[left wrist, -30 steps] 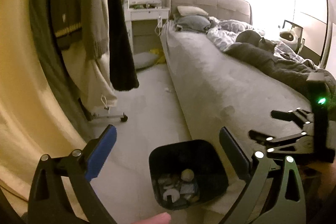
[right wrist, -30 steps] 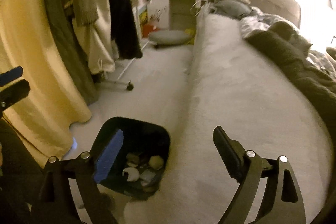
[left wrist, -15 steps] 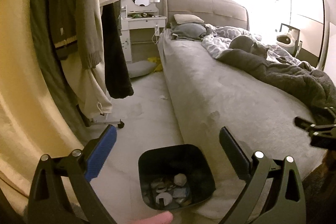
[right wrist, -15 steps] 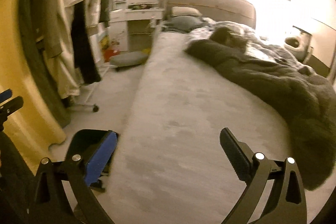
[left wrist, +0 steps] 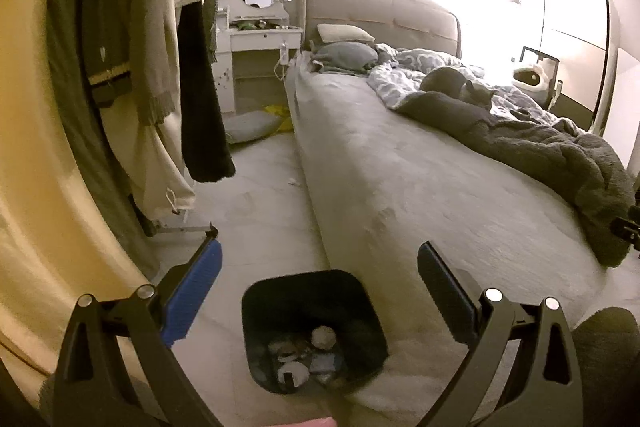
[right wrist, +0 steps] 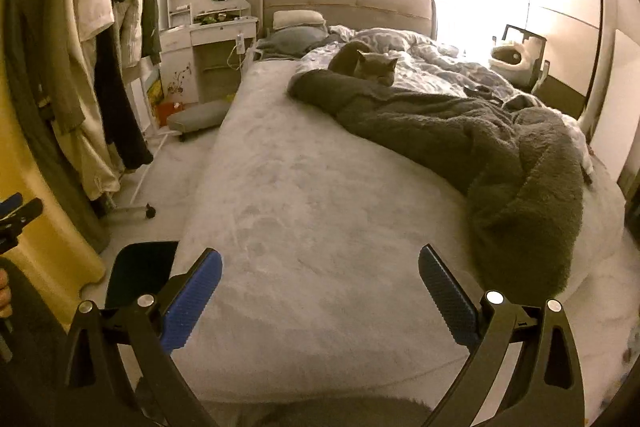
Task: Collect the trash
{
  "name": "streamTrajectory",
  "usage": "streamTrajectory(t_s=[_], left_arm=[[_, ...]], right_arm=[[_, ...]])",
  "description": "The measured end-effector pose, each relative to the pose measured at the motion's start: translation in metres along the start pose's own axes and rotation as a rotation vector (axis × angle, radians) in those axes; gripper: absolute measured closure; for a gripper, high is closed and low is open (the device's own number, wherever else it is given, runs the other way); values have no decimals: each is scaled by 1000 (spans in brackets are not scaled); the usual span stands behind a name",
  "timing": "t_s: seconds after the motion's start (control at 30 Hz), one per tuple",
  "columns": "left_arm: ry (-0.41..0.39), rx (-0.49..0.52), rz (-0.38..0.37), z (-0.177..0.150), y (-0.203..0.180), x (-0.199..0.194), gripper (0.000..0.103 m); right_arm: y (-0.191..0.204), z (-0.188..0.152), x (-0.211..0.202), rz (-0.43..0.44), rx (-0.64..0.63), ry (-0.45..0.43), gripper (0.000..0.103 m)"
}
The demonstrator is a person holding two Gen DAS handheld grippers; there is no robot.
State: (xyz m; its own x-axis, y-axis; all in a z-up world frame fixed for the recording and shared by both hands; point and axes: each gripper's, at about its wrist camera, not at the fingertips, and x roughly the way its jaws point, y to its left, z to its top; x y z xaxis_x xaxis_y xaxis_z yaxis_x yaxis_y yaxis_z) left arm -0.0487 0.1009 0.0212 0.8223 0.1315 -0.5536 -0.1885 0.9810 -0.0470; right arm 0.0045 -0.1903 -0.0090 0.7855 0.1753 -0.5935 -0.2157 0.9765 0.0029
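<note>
- Your left hand-held gripper (left wrist: 318, 291) tilts down toward the floor beside the bed, its 2 fingers spread wide with nothing between the pads; the blue pad (left wrist: 192, 297) is on the left of its view, the dark pad (left wrist: 444, 293) on the right.
- Directly below that gap stands the black plastic bin with rounded square rim (left wrist: 314, 327), upright on the pale carpeted floor (left wrist: 256, 211), its mouth facing up and 1 side just beside the edge of the grey bed (left wrist: 400, 187).
- Inside the bin lies the trash (left wrist: 310, 357): a pale crumpled ball (left wrist: 324, 337) and several flat scraps; what each scrap is cannot be told.
- Your right hand-held gripper (right wrist: 320, 293) tilts down over the bed's bare sheet, its jaws having just been opening; they now stand fully apart and empty.
- In the right view only a corner of the bin shows at lower left, partly behind the blue finger, well apart from that gripper's gap.
- A small white scrap (left wrist: 294, 181) lies on the floor near the bed's side, farther up the room than the bin.
- A grey cat (right wrist: 366, 65) lies curled on the dark fleece blanket (right wrist: 480, 147) toward the headboard.
- Hanging clothes (left wrist: 160, 47) fill the left side, and a white dressing table with round mirror (left wrist: 260, 27) stands against the far wall.
</note>
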Motion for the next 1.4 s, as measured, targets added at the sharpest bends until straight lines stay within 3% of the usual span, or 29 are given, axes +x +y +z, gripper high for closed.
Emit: streamTrajectory(t_s=[0.1, 0.23, 0.77, 0.97, 1.4], left_arm=[[9, 21, 9, -1, -3, 0, 3], [18, 10, 0, -3, -3, -2, 3], [19, 12, 13, -4, -9, -1, 3], [21, 19, 10, -5, -12, 0, 3], [25, 26, 6, -7, -14, 2, 3]], right_arm=[[9, -2, -11, 14, -78, -13, 3], [6, -15, -23, 33, -93, -29, 3], [-9, -25, -27, 109, -31, -114, 3], [-6, -26, -18, 153, -48, -91, 3], [-2, -28, -14, 163, -64, -73, 3]])
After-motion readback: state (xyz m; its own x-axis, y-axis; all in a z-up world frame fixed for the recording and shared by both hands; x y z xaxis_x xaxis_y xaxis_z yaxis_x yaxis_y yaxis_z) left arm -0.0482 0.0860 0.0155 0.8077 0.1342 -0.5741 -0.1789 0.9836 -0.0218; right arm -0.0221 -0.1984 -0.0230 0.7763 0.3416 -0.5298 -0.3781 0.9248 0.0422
